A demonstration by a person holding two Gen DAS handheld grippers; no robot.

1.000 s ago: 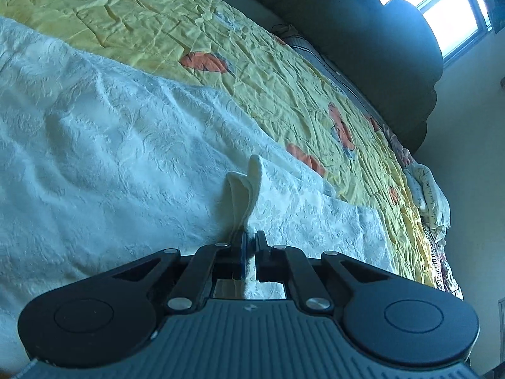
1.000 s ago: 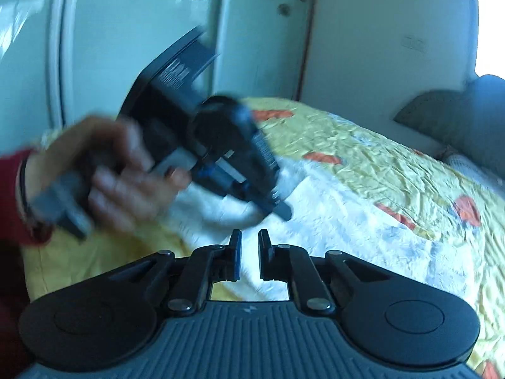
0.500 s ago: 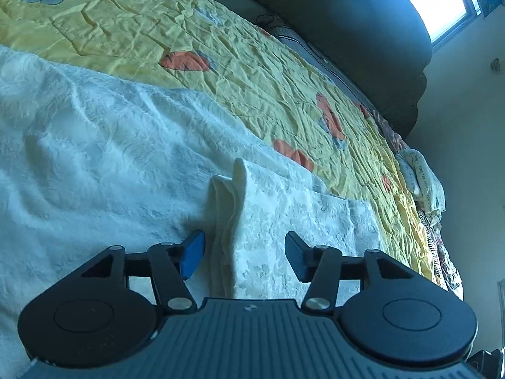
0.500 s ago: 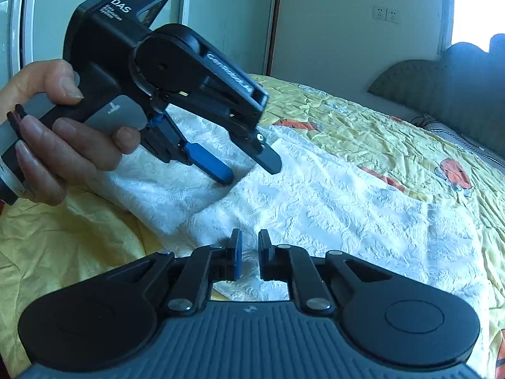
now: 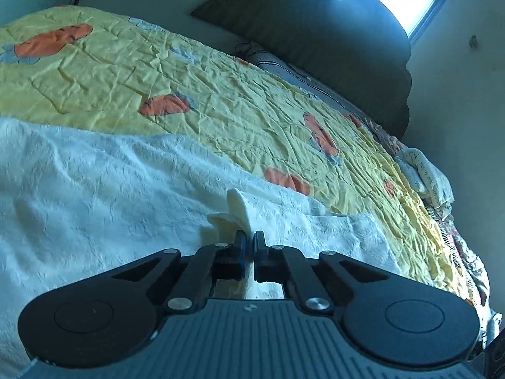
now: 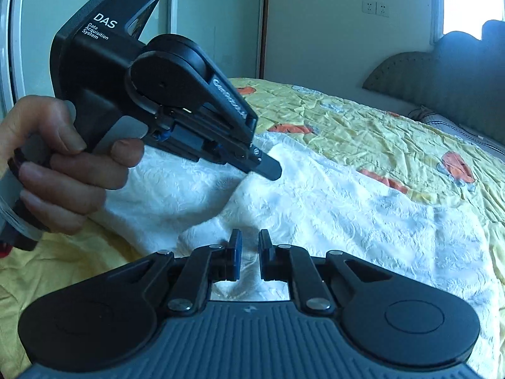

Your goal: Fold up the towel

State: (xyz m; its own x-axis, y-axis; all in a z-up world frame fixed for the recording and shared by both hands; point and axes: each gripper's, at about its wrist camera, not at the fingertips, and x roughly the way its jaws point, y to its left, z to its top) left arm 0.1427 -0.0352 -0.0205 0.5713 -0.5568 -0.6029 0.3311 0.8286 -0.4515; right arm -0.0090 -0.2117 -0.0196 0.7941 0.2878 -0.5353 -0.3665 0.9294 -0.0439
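Currently the left gripper [image 5: 250, 240] has its fingers pressed together on a raised pleat of the towel [image 5: 104, 189]; cream cloth stands up between and ahead of the pads. From the right wrist view the same left gripper [image 6: 268, 169] is seen held in the person's left hand [image 6: 60, 167], its tips meeting the towel [image 6: 331, 208] at a lifted ridge of fabric.

The right gripper [image 6: 249, 240] shows a narrow gap between its fingers. White cloth is visible through the gap, but whether the pads bear on it cannot be told.

The towel lies on the bed, over the yellow quilt [image 5: 221, 101], spread wide from the near left toward the right. One doubled layer is visible: a flap with a straight edge lies on top of the lower sheet near the left gripper. The surface is rumpled, with soft ridges across it.

Assessment of progress: early to middle stage. One fold appears laid down, and the left side is secured for the next lift. Remaining work, as judged: secure the right side, carry the gripped edge across, align the edges, flatten.
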